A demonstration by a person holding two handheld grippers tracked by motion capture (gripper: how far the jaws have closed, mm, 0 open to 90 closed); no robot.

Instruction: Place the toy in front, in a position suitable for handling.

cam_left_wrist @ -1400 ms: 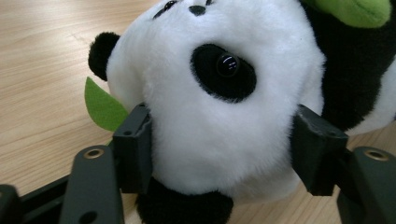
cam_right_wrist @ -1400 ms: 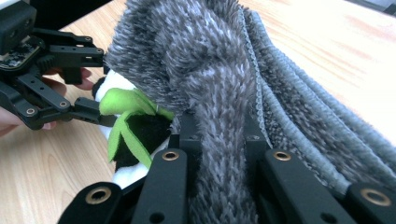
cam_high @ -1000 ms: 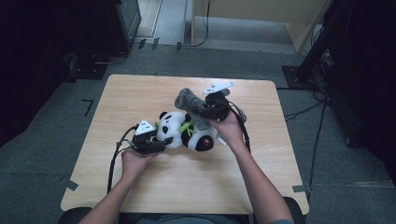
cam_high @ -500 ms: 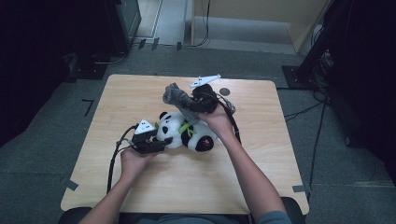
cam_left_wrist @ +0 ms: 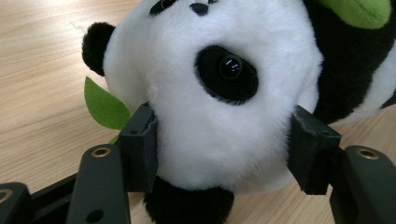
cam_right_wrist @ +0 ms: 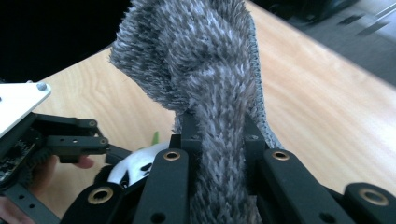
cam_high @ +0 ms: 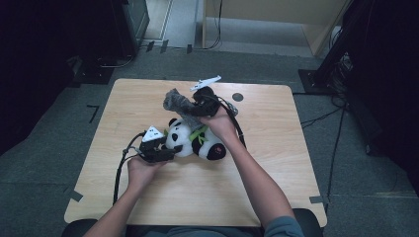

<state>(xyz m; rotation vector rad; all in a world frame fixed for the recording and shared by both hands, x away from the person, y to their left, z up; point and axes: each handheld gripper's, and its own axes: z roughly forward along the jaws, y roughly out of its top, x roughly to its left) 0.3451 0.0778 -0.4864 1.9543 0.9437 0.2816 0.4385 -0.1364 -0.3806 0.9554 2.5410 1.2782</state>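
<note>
A black-and-white panda plush with green leaves lies near the middle of the wooden table. My left gripper is shut on the panda's white head, one pad pressed into each side of it. Above and behind the panda, my right gripper is shut on a fuzzy grey cloth and holds it off the table. In the right gripper view the grey cloth bunches up between the jaws, and the left gripper and the panda show below it at the left.
A small dark round mark sits on the table at the back right. Dark equipment and cables stand on the floor around the table. Bare tabletop spreads at the left, right and front.
My right gripper has carried the grey cloth leftward and toward the table's back edge. The left gripper and the panda have stayed where they were.
</note>
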